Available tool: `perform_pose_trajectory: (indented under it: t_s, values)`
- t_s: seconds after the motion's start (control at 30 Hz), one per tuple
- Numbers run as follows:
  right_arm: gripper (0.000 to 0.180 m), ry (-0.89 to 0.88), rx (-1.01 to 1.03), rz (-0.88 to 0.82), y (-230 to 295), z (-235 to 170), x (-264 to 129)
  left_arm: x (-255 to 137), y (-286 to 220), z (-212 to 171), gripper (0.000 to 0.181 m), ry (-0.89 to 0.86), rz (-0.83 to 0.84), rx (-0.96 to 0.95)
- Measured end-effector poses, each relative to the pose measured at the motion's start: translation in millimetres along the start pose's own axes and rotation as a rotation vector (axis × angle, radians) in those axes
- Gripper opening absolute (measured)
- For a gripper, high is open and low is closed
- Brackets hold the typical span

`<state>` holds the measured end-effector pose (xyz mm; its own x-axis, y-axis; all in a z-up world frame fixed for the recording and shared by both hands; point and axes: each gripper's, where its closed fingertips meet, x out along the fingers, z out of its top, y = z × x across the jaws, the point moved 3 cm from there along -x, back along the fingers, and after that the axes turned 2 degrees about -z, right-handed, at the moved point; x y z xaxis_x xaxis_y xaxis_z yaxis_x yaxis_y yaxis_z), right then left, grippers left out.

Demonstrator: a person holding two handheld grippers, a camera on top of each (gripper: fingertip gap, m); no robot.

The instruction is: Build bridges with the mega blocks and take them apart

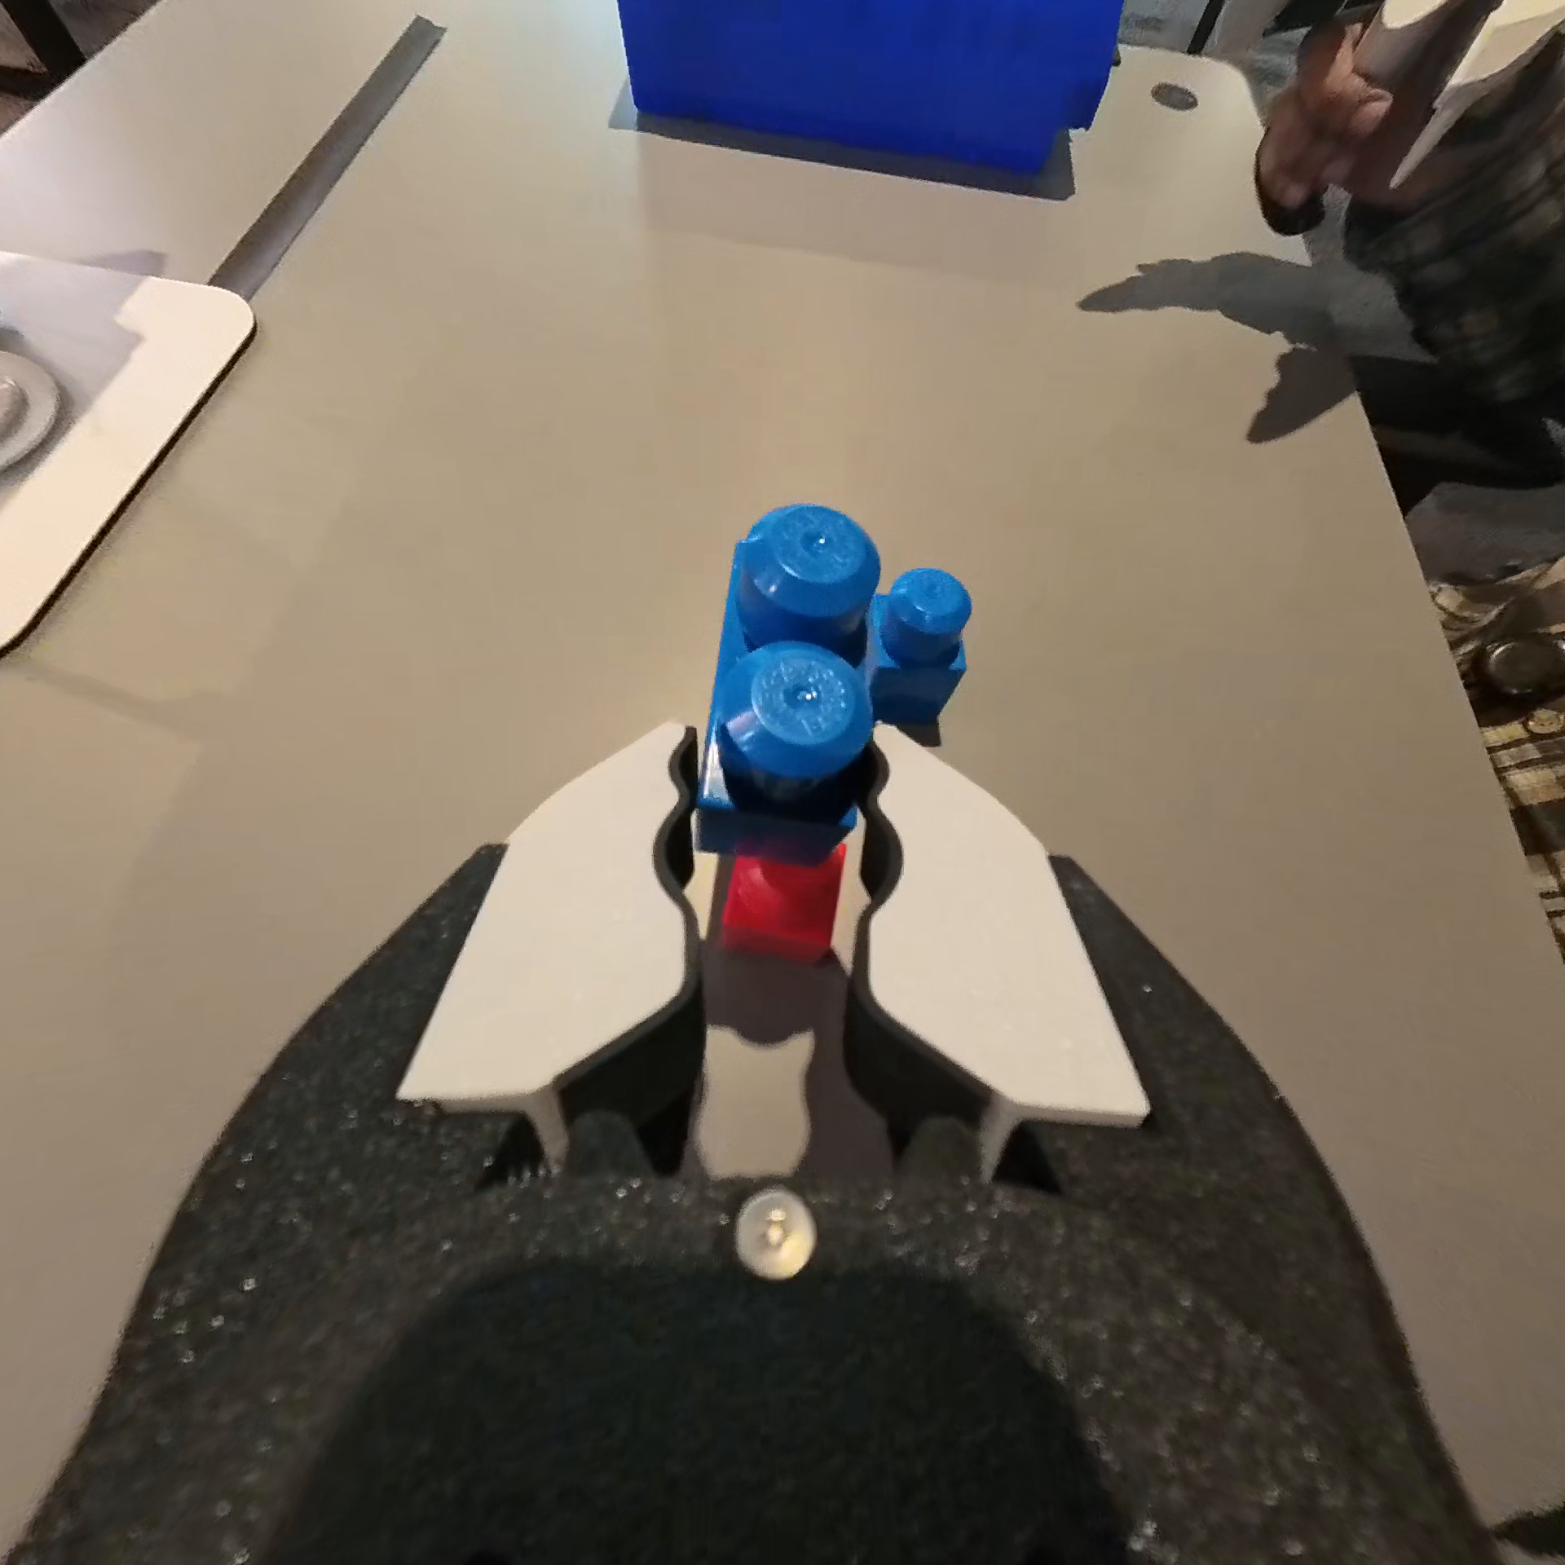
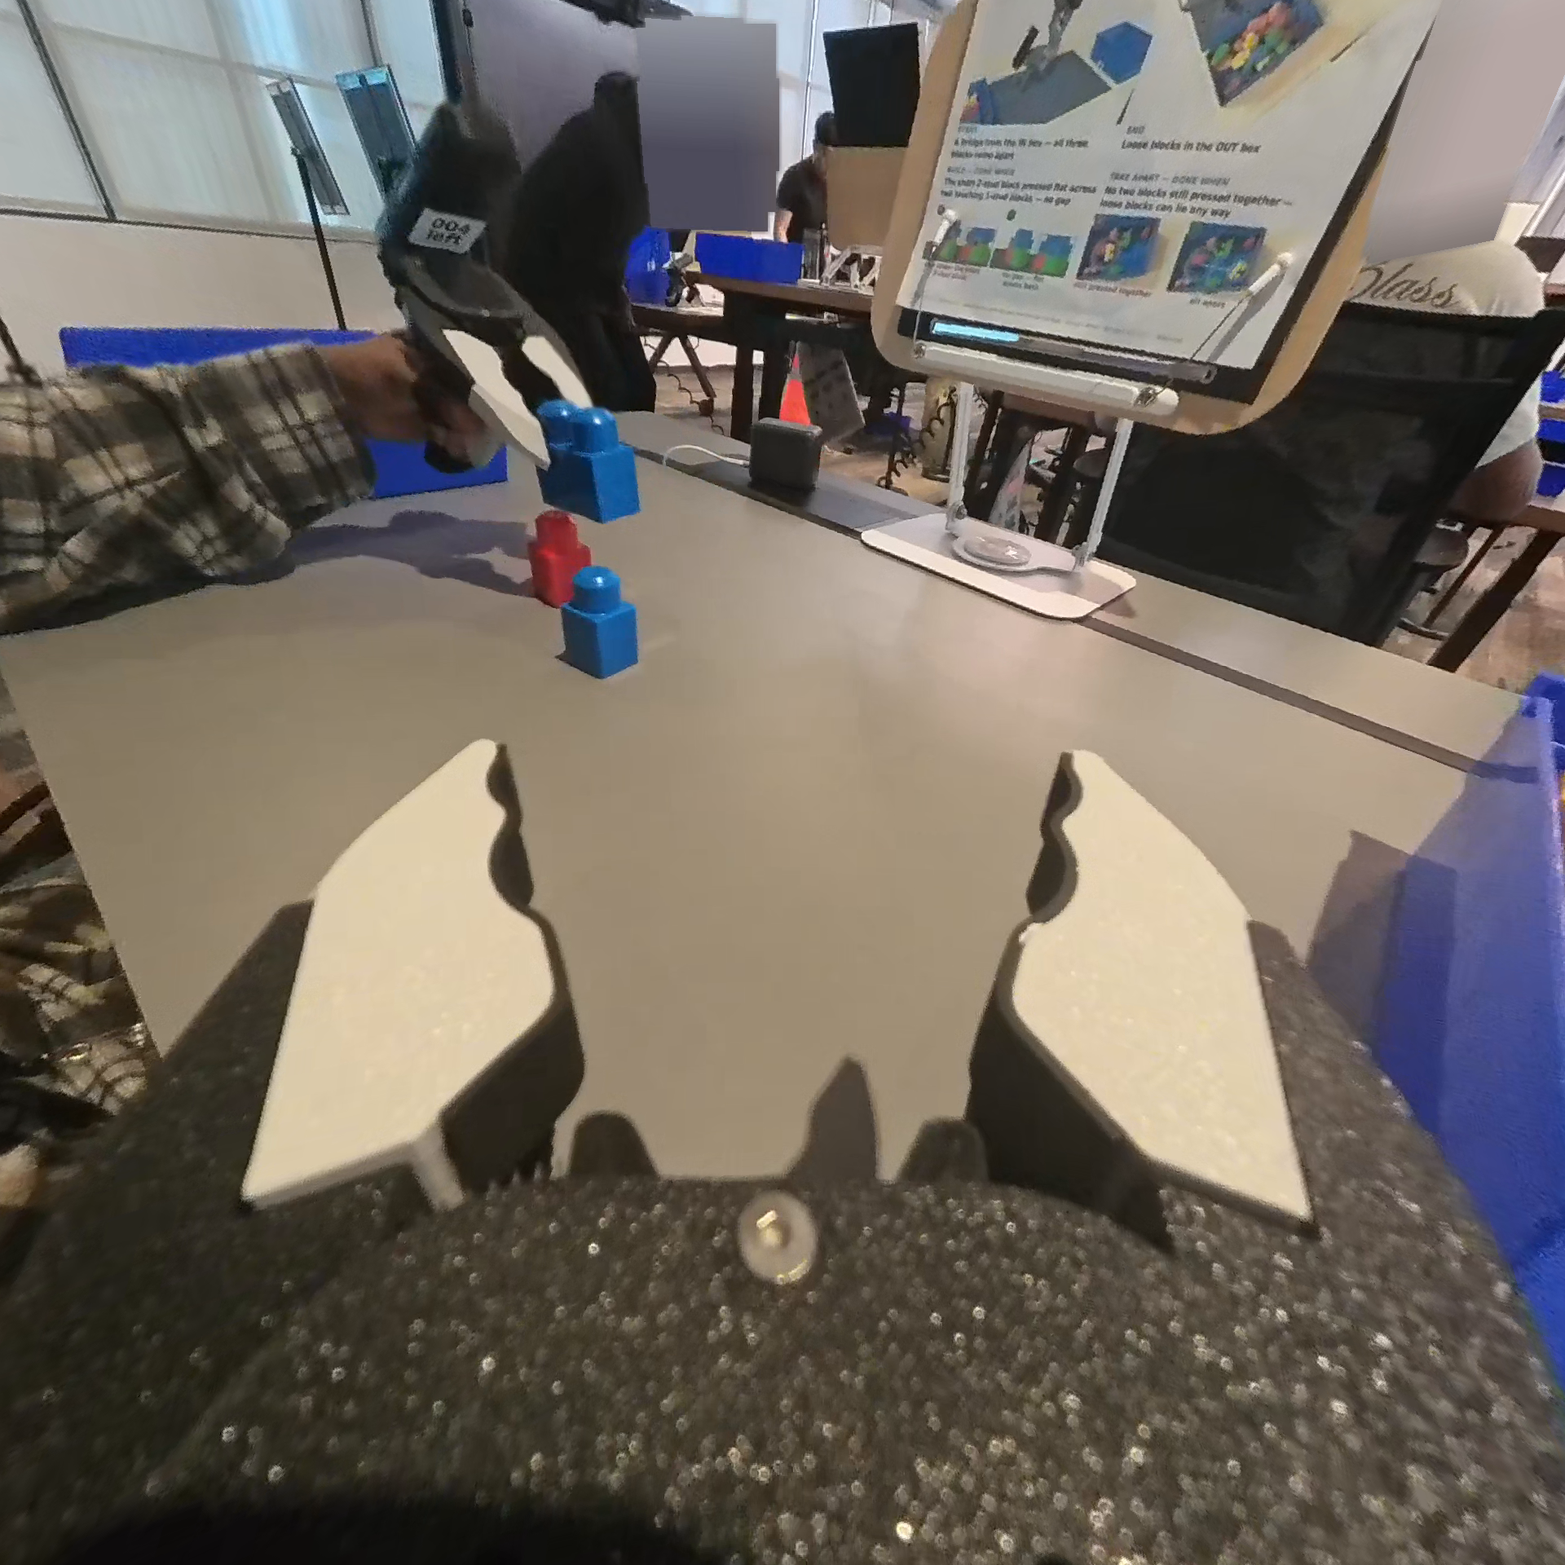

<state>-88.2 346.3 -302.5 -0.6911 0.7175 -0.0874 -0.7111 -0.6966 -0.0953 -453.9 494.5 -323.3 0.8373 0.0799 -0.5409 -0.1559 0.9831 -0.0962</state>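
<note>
Two hand-held grippers: your left hand-held gripper [image 1: 783,762] clamps the two-stud blue block [image 2: 587,470] above the red block [image 2: 557,559] mid-frame; your right hand-held gripper [image 2: 783,788] gapes wide over the surface [image 2: 847,762].

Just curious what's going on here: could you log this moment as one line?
left gripper: shut on blue two-stud plastic block, held above red block | small blue block: on grey table | right gripper: open, empty
</note>
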Motion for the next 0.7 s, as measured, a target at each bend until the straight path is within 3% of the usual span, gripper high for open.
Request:
perform_pose_trajectory:
  t_s: [0.7]
  values:
    - [0.116, 0.027, -0.004, 0.029, 6, -2, 14, 7, 3, -21, 0.036, 0.064, -0.025, -0.067]
